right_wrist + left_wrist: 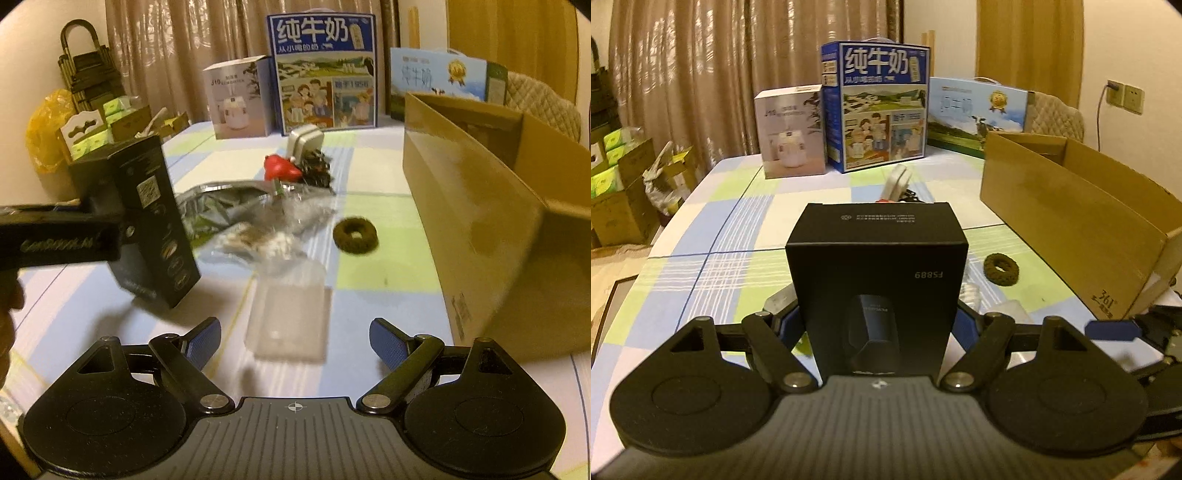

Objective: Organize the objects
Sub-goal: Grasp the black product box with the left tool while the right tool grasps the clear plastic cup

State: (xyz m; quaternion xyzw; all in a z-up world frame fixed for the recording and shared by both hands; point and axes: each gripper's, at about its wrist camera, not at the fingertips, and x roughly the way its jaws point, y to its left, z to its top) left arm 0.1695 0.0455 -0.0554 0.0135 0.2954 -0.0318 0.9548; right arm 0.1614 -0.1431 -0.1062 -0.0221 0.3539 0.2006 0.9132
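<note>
A black product box marked FS889 fills the middle of the left wrist view, and my left gripper is shut on its two sides. The right wrist view shows the same black box tilted above the table at the left, held by the left gripper's finger. My right gripper stands open low over the table, with a clear plastic case lying between and just beyond its blue pads. A dark fuzzy ring lies on the cloth further ahead.
An open cardboard box stands at the right. A red item, a small silver box, a dark tangle and clear plastic bags lie mid-table. Milk cartons and a white box line the far edge.
</note>
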